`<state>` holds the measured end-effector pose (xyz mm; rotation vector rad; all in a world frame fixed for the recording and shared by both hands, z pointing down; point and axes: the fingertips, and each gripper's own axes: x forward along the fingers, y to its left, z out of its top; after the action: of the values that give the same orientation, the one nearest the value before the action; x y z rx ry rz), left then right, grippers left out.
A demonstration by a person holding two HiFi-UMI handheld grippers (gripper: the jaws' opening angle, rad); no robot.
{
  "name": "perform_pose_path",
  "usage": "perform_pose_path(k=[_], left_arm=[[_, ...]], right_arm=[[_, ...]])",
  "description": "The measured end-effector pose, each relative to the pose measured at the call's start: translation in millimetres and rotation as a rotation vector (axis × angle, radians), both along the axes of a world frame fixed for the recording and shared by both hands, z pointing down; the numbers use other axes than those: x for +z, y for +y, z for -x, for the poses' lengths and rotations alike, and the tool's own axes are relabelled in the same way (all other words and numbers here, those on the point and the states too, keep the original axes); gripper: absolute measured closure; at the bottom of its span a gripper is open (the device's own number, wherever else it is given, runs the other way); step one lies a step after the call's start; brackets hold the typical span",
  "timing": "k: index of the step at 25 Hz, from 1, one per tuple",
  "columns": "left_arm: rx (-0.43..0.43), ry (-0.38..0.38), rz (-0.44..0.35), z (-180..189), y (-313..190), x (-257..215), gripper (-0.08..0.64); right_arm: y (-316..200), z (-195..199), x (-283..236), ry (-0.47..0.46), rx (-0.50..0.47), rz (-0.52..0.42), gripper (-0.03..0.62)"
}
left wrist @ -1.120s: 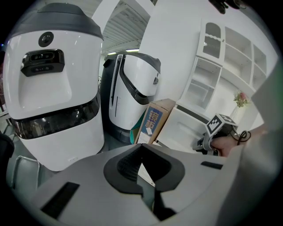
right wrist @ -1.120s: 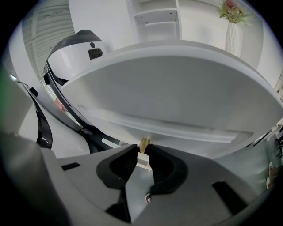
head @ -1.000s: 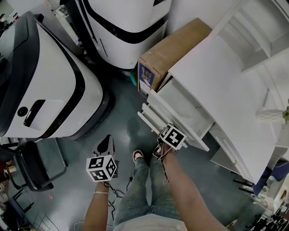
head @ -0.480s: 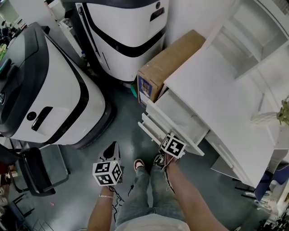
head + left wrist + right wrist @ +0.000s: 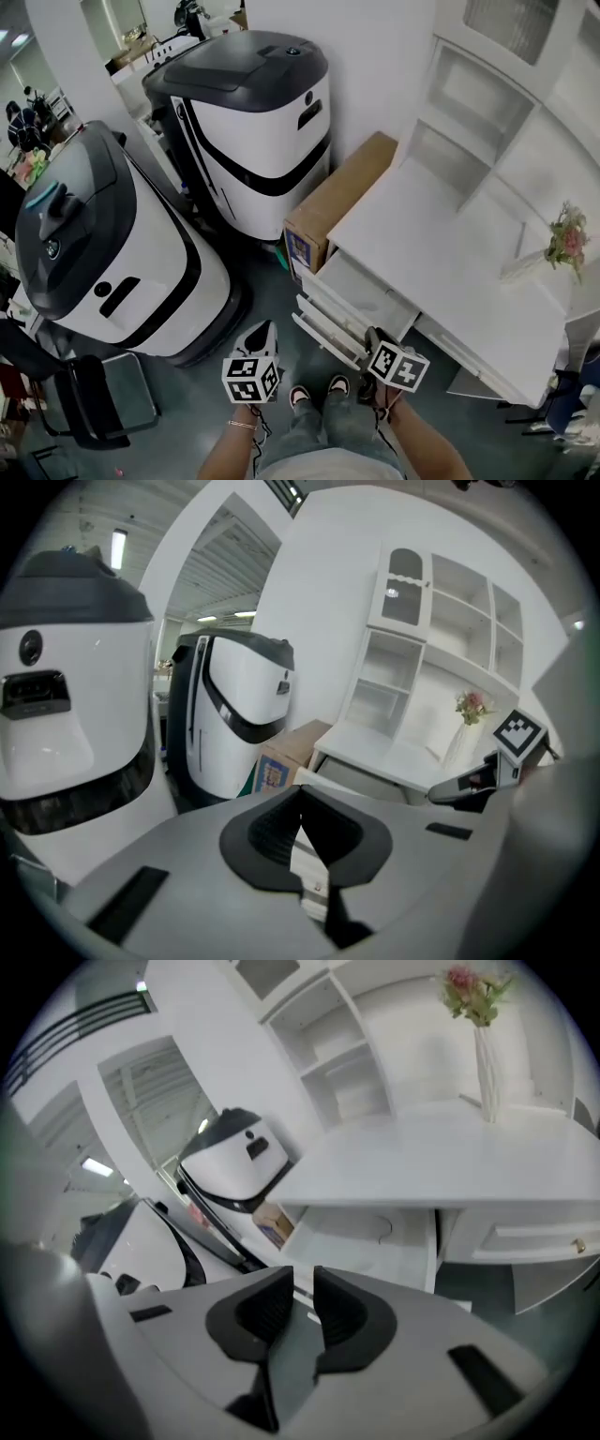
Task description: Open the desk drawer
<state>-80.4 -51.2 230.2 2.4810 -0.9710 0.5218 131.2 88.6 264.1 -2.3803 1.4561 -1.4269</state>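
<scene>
Both grippers have drawn back from the desk [image 5: 441, 253] and risen. The right gripper [image 5: 372, 336], which a second ago sat at the front of the drawer [image 5: 364, 289], now hangs clear of it. The drawer stands pulled out just ahead of this gripper and slightly to its left, apart from the jaws. Its jaws have just been closing and stand a narrow gap apart with nothing between them, as the right gripper view shows [image 5: 303, 1283]. The left gripper [image 5: 266, 326] hovers beside it, further left of the drawer, fingertips pressed together on nothing [image 5: 300, 794]. Beyond the drawer, a cardboard box [image 5: 337, 197] leans against the desk.
</scene>
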Motion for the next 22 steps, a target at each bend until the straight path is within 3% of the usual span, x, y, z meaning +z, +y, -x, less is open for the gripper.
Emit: perform_pose_path(k=[5, 12, 16, 22], left_arm=[[0.106, 0.074, -0.139, -65.9, -20.6, -83.4, 0.543], [0.197, 0.203, -0.322, -137.4, -44.0, -201.8, 0.543], [0.241, 0.275, -0.406, -163.4, -38.6, -256.9, 0.543], [0.244, 0.344, -0.461, -178.4, -31.9, -296.9, 0.543]], right_arm=[[-2.8, -79.2, -120.0, 0.15, 0.082, -0.261, 0.531], [31.6, -161.3, -265.3, 0.501, 0.189, -0.519, 0.549], [69.7, -184.8, -309.9, 0.648, 0.283, -0.572, 0.584], [121.0, -201.3, -328.3, 0.769, 0.421, -0.558, 0.583]])
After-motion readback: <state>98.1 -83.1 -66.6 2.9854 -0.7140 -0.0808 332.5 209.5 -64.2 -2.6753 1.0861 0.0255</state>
